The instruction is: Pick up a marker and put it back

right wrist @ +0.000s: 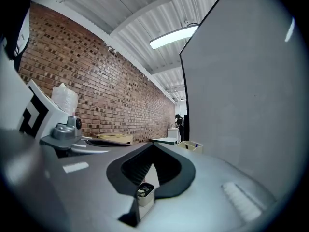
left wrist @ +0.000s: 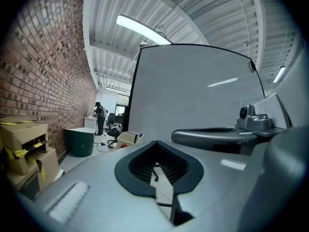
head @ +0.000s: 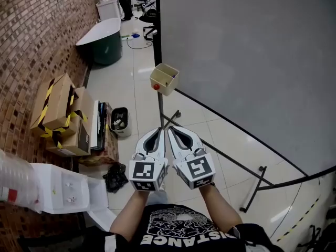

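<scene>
The person holds both grippers side by side in front of the body, level and pointing ahead over a pale tiled floor [head: 139,77]. The left gripper [head: 159,132] is clenched: in its own view the jaw tips [left wrist: 154,143] meet, and only floor shows through the gap behind them. The right gripper [head: 171,130] sits just beside it and is clenched too, its tips [right wrist: 153,144] pressed together with nothing gripped; a small bin on the floor shows through its gap. Neither gripper holds a marker. Ahead of both, and well apart from them, a cream box [head: 164,79] sits at the top of a thin dark pole [head: 160,109], at the left edge of a large grey board [head: 247,62]. In the left gripper view a marker [left wrist: 135,137] sticks up out of that box [left wrist: 126,138], next to another one with a blue tip. A round red thing [head: 156,86] shows at the box's lower front corner. To the left, cardboard boxes [head: 55,109] with yellow-and-black tape are stacked against a brick wall [head: 31,41], and a small bin [head: 120,121] stands on the floor just beside them.
</scene>
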Motion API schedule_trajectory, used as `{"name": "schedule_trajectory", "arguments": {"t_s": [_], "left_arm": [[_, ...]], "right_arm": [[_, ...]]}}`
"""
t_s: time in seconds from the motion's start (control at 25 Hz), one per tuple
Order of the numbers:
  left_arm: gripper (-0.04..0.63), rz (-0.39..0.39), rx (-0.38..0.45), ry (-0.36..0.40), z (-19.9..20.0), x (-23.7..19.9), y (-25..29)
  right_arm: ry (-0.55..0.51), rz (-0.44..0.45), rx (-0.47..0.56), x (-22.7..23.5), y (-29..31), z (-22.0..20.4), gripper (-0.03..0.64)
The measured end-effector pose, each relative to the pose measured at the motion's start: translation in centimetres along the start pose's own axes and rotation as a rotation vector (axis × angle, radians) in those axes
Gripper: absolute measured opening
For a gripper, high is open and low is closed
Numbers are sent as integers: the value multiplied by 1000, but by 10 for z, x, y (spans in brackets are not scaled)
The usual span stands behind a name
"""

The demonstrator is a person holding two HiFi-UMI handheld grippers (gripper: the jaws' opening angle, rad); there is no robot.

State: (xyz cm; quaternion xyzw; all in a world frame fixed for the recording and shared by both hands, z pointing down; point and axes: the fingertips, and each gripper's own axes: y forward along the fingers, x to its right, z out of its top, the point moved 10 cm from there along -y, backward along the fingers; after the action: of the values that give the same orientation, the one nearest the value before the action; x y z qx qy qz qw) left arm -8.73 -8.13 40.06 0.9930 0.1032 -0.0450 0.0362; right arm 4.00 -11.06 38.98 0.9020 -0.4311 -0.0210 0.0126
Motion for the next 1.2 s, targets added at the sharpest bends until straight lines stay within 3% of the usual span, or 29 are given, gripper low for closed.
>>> {"name": "schedule_trajectory", "arguments": {"t_s": [0.6,1.2], "left_arm": [[5,-130,-38,-5,5,-67,88],[5,-208,-63,-3,1,-103,140]], "right_arm": [[-10,-151,-40,43,102,-8,1],[4,-265,-68,89,169,-27,98]]}}
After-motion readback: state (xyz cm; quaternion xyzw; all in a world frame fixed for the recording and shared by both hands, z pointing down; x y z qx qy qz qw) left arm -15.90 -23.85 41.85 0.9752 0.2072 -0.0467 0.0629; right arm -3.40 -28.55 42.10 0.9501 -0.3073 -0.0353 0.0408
